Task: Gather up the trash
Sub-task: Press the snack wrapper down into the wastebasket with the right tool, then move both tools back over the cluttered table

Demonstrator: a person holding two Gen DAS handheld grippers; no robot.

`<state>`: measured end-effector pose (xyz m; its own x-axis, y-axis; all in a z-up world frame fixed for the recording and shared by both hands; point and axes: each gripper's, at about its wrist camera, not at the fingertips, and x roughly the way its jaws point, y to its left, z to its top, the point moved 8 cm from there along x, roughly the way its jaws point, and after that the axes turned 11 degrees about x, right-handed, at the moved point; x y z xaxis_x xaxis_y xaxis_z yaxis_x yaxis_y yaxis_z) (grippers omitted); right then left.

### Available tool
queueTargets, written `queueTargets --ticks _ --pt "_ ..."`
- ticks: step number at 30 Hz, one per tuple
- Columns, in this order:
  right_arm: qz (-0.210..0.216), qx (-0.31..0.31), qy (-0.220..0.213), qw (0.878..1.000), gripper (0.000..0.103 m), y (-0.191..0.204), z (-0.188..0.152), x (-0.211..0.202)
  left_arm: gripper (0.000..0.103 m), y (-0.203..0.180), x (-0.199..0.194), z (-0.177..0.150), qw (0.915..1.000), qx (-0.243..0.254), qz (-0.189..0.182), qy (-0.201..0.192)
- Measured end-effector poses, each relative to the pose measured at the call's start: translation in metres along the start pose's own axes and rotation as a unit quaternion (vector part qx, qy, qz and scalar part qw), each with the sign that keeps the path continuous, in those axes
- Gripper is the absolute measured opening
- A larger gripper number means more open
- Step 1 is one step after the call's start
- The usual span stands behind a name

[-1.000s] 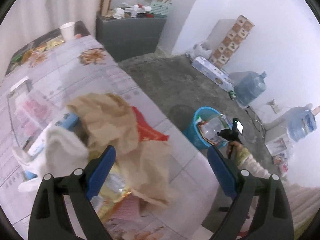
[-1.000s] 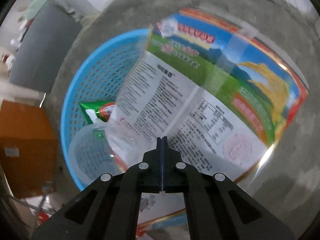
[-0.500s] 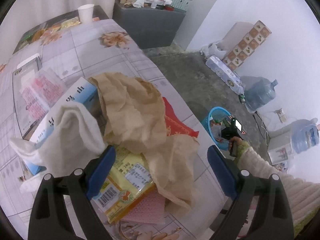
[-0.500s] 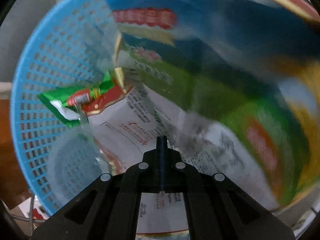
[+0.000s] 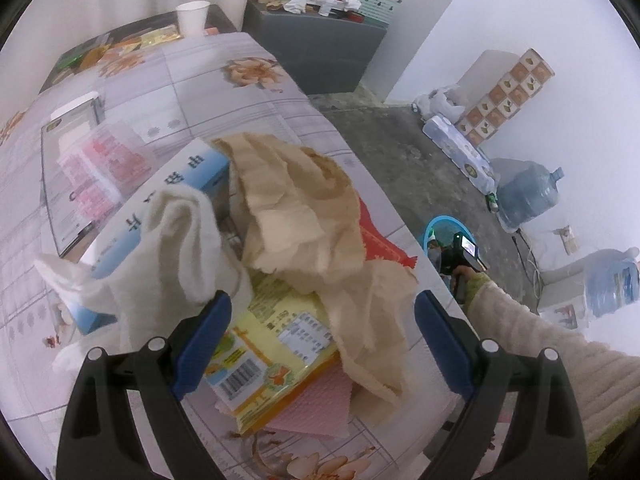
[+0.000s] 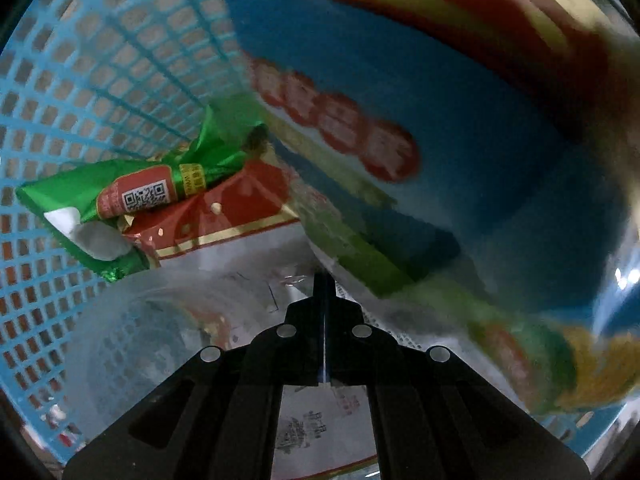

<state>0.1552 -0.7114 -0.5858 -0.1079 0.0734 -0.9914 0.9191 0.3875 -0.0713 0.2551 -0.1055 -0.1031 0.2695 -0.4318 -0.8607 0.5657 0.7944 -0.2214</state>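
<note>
My left gripper (image 5: pixel 320 320) is open above a trash pile on the table: crumpled brown paper (image 5: pixel 296 208), a white cloth (image 5: pixel 180 240), a yellow packet (image 5: pixel 272 344), a pink sheet (image 5: pixel 316 404) and a blue-and-white box (image 5: pixel 176 184). My right gripper (image 6: pixel 322 284) is shut on a large printed plastic bag (image 6: pixel 440 168) and pushed down inside the blue mesh basket (image 6: pixel 80 80), which also shows on the floor in the left wrist view (image 5: pixel 436 228). A green wrapper (image 6: pixel 132 196) and a clear plastic piece (image 6: pixel 160 340) lie in the basket.
The table (image 5: pixel 192 92) carries a paper cup (image 5: pixel 193 18), a clear pink-printed package (image 5: pixel 100 160) and snack packets at the far end. A grey cabinet (image 5: pixel 320 52), water jugs (image 5: pixel 528 196) and a checkered roll (image 5: pixel 508 92) stand along the wall.
My right gripper has carried the printed bag from above the basket down inside it. My left gripper has pulled back, showing more of the pile.
</note>
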Motion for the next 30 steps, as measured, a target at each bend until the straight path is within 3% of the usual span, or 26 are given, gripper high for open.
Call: queueTargets --ticks 4,8,11,18,22,23,28,30 --pt "0.012 -0.007 -0.01 1.0 0.002 0.004 -0.008 -0.009 0.091 0.005 -0.008 -0.003 1.0 -0.002 0.005 -0.004" --pt "0.047 -0.043 -0.041 0.997 0.03 0.003 -0.018 -0.033 0.091 0.009 -0.017 -0.006 0.9998 -0.006 0.007 -0.015" --pt "0.069 -0.05 -0.058 0.995 0.043 -0.005 -0.028 -0.053 0.091 0.009 -0.023 -0.008 0.9996 -0.013 -0.002 -0.025" --pt "0.121 -0.035 -0.083 0.989 0.053 -0.037 -0.053 -0.094 0.091 0.004 -0.045 -0.023 0.9987 -0.011 -0.009 -0.048" --pt "0.201 -0.017 -0.1 0.974 0.057 -0.047 -0.06 -0.138 0.091 0.012 -0.065 -0.039 0.9976 -0.023 -0.005 -0.065" --pt "0.217 -0.017 -0.105 0.97 0.059 -0.035 -0.059 -0.145 0.091 0.015 -0.069 -0.042 0.9973 -0.027 -0.005 -0.068" --pt "0.284 -0.037 -0.137 0.948 0.066 -0.04 -0.099 -0.206 0.091 0.032 -0.093 -0.068 0.994 -0.053 0.003 -0.096" --pt "0.306 -0.047 -0.146 0.94 0.071 -0.025 -0.112 -0.235 0.091 0.042 -0.1 -0.08 0.9923 -0.067 0.009 -0.103"
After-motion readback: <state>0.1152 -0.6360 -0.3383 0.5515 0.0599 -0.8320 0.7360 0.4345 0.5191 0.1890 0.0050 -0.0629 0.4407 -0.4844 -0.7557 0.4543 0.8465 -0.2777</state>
